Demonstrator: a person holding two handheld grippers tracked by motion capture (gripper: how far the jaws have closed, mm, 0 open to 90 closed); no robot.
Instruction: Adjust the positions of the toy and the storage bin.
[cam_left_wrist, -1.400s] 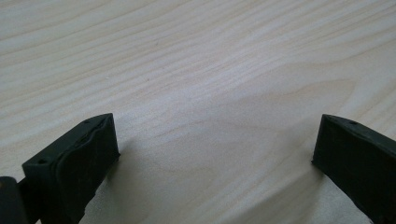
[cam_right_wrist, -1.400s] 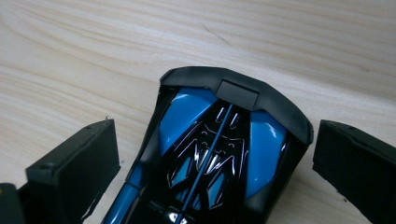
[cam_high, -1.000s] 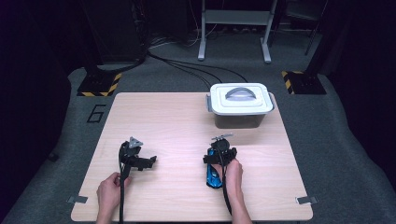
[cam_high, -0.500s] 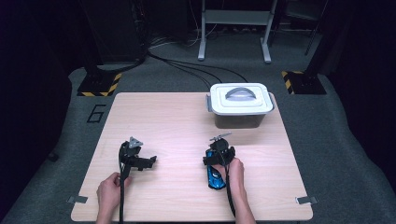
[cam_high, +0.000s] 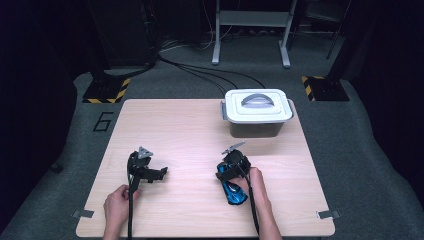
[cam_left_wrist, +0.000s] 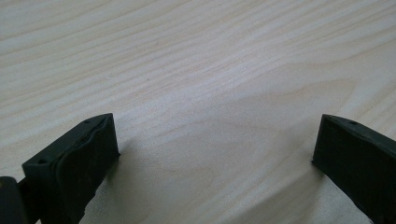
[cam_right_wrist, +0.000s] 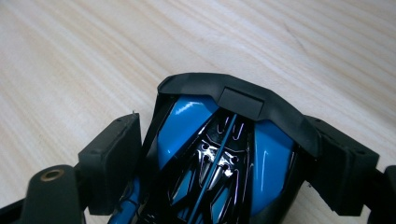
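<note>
One blue toy car (cam_high: 234, 191), one lidded grey box (cam_high: 257, 112), two grippers on the wooden table (cam_high: 190, 125). Left gripper (cam_high: 161, 173) lies low on the table near its left front, jaws wide, empty; right gripper (cam_high: 231, 169) points away from the person at mid-right. The right gripper view shows its jaws straddling the car (cam_right_wrist: 219, 154), pads against its sides.

Lidded bin (cam_high: 257, 112) blocks the worktop (cam_high: 170, 125) far right edge; far left corner and middle open.
</note>
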